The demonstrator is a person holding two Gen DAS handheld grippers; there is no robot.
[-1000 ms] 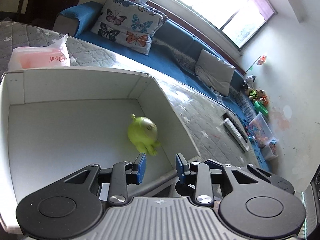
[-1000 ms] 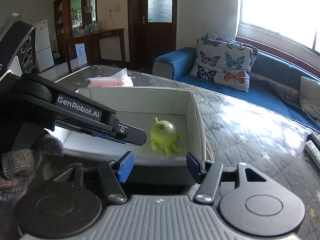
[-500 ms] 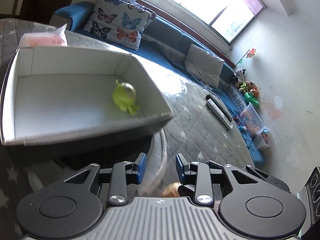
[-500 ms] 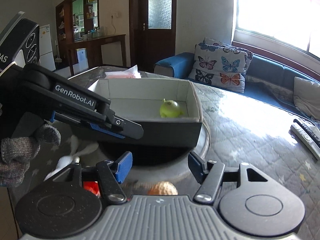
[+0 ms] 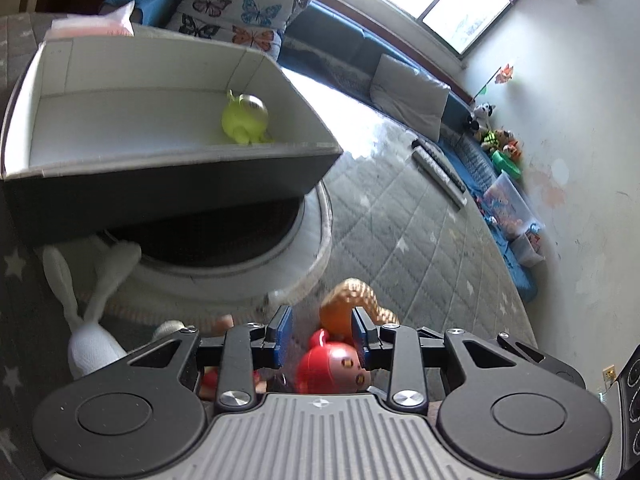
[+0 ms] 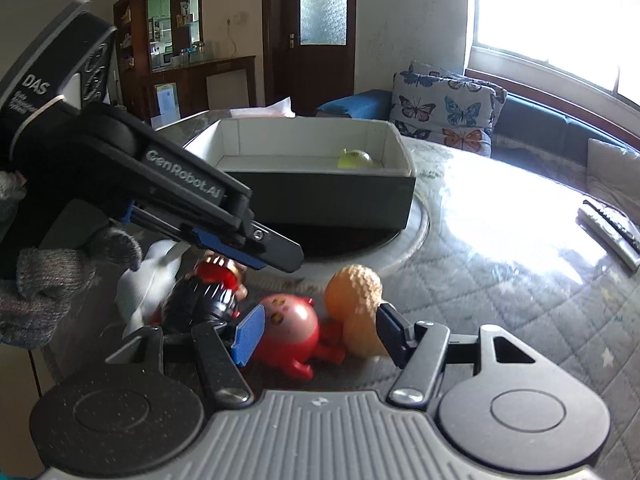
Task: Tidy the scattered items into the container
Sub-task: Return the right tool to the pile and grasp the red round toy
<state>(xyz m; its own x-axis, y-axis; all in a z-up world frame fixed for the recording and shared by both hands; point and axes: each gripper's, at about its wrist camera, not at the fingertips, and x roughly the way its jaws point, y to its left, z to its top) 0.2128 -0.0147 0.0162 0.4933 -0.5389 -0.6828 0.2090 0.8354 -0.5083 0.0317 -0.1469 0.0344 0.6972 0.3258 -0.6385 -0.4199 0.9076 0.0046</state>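
Note:
A white-lined box (image 5: 168,164) (image 6: 320,196) holds a green toy (image 5: 245,119) (image 6: 354,159). In front of it lie a red round toy (image 5: 332,366) (image 6: 290,330), an orange knobbly toy (image 5: 354,300) (image 6: 356,298), a white rabbit toy (image 5: 90,332) (image 6: 150,280) and a black-and-red toy (image 6: 208,292). My left gripper (image 5: 322,336) is open and empty above the red and orange toys; it also shows in the right wrist view (image 6: 256,248). My right gripper (image 6: 320,334) is open, its jaws either side of the red and orange toys.
The box stands on a round white-rimmed turntable (image 5: 308,248) on a quilted grey table (image 5: 400,248). Remote controls (image 5: 438,168) (image 6: 612,228) lie further right. A pink tissue pack (image 5: 92,26) sits behind the box. A sofa with butterfly cushions (image 6: 444,106) is beyond.
Both grippers have pulled back from over the box and dropped low in front of it. The scattered toys have come into view between the fingers. Both stay open.

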